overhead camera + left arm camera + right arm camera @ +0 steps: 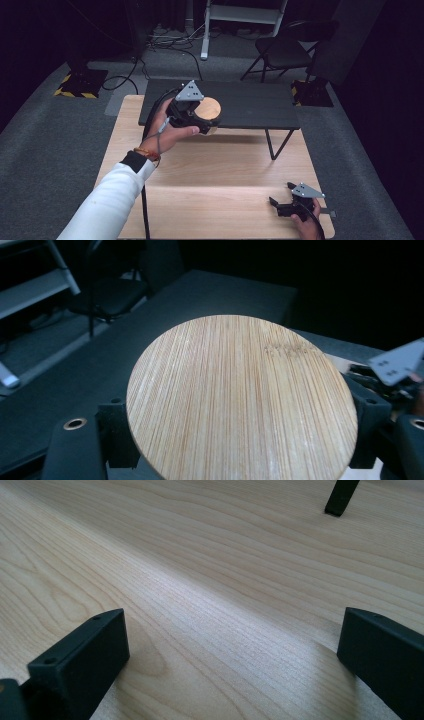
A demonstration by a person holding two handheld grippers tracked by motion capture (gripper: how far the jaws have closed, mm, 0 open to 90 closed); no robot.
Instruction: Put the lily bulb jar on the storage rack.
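Observation:
A round bamboo disc [210, 110] [240, 395] is held flat between the jaws of my left gripper [204, 118] [242, 435], which is shut on its edges. A hand holds this gripper above the front left part of a low black shelf [250, 102]. My right gripper [281, 194] [235, 655] rests open on the light wooden table [210, 170] at the front right, with only bare wood [225, 610] between its jaws. The right gripper's grey plate [395, 364] also appears at the right edge of the left gripper view.
The black shelf stands on thin legs [272, 146] [340, 497] across the table's far half. Beyond the table are a folding chair [280, 50], cables on grey carpet [170, 45] and a white desk frame [240, 15].

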